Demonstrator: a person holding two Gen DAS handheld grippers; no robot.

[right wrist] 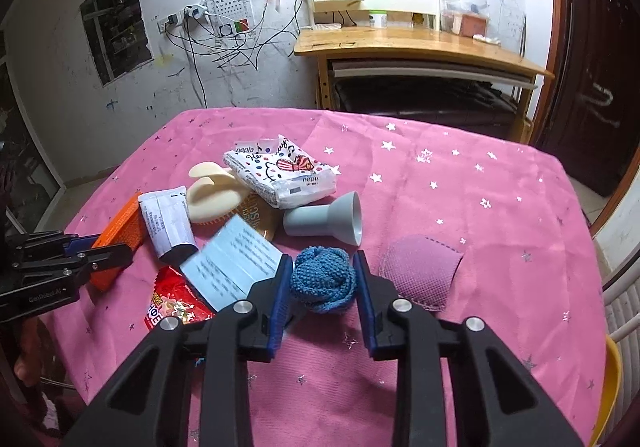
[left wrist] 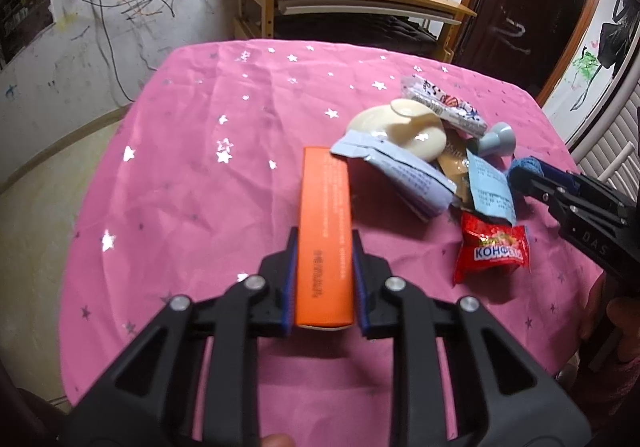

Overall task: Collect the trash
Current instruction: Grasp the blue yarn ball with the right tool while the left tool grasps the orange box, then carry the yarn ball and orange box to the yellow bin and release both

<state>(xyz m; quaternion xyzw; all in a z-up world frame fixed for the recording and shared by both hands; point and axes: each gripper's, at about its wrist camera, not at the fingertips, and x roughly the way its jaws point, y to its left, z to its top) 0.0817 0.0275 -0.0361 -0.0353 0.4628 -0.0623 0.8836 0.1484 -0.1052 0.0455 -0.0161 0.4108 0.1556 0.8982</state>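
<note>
My left gripper is shut on a long orange box, which points away over the pink star tablecloth; it also shows in the right wrist view. My right gripper is shut on a blue knitted ball, seen in the left wrist view. Between them lies a pile: a red candy wrapper, light blue paper packets, a cream plastic piece, a tissue pack and a grey funnel-shaped piece.
A purple fabric pad lies right of the blue ball. A wooden desk stands beyond the table's far edge. Loose cables hang on the wall behind. A yellow chair edge is at the right.
</note>
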